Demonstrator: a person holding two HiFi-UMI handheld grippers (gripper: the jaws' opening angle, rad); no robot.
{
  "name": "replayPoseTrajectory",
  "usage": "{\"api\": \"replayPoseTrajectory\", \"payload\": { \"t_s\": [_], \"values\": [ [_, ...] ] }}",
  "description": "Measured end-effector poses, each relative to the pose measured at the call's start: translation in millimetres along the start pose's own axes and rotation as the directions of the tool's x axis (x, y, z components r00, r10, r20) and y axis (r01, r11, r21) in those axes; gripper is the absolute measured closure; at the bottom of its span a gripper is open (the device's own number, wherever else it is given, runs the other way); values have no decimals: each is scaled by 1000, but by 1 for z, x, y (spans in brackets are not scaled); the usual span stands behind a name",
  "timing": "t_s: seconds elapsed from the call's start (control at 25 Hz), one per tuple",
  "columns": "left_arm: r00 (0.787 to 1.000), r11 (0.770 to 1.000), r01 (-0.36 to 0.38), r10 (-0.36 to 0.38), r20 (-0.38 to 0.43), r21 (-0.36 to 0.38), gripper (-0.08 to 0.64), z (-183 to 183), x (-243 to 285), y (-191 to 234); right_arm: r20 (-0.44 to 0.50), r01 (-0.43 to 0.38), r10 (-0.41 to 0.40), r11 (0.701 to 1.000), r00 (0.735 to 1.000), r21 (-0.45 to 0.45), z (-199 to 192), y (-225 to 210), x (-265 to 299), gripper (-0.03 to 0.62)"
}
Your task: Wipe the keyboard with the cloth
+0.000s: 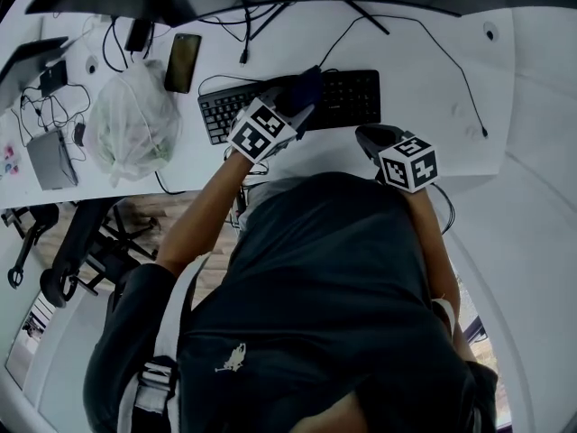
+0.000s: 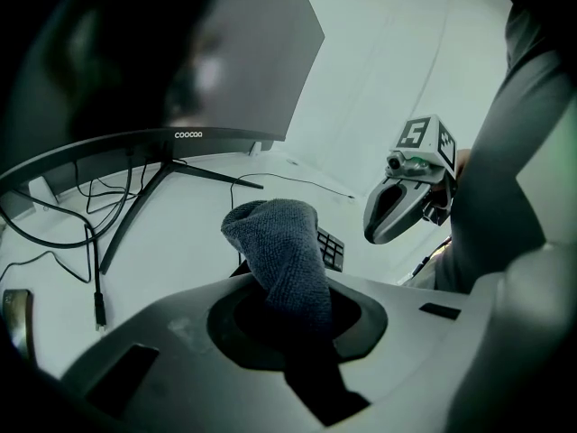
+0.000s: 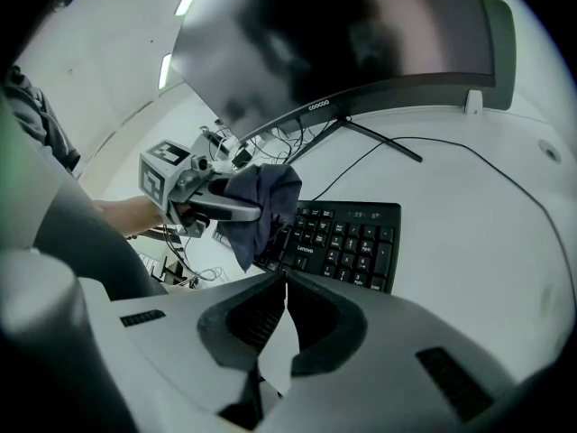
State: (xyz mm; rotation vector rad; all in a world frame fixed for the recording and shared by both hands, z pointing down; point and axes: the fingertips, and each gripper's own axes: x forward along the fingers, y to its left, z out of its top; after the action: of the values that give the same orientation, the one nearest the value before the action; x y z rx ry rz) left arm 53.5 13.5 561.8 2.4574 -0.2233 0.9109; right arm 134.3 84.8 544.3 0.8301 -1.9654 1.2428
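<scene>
Desk [image 1: 410, 88] (white, cluttered) holds keyboard [image 1: 347, 97] and monitor [image 3: 361, 34].

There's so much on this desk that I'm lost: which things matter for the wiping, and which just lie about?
For the job:
cloth, clamped in the left gripper
keyboard

Lying about:
phone
plastic bag
monitor
loose cables
right gripper, shut and idle

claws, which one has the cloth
The left claw, shut on the cloth over the keyboard; the right claw is shut and empty.
</scene>
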Motion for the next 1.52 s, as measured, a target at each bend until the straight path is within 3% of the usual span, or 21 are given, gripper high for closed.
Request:
{"api": "replayPoseTrajectory", "payload": {
  "t_s": [0.2, 0.36, 0.6, 0.96, 1.52],
  "values": [
    [1000, 999, 24, -24, -3, -24, 509, 5, 11, 3, -32, -24, 24, 1000, 999, 5, -2, -4, 13, 582],
    [999, 998, 51, -51, -4, -22, 509, 11, 21, -6, -68, -89, 83, 992, 994, -91, -3, 9, 18, 583],
    [998, 998, 56, -56, 3, -11, 509, 16, 21, -12, -3, -44, 44, 999, 999, -14, 2, -2, 16, 583],
    [999, 999, 43, -43, -6, 12, 509, 13, 14, -17, 6, -44, 45, 994, 999, -104, -7, 9, 10, 583],
    [999, 999, 6, -7, 34, 34, 509, 19, -6, -23, 50, -13, 21, 987, 999, -160, 5, 18, -1, 583]
  ]
}}
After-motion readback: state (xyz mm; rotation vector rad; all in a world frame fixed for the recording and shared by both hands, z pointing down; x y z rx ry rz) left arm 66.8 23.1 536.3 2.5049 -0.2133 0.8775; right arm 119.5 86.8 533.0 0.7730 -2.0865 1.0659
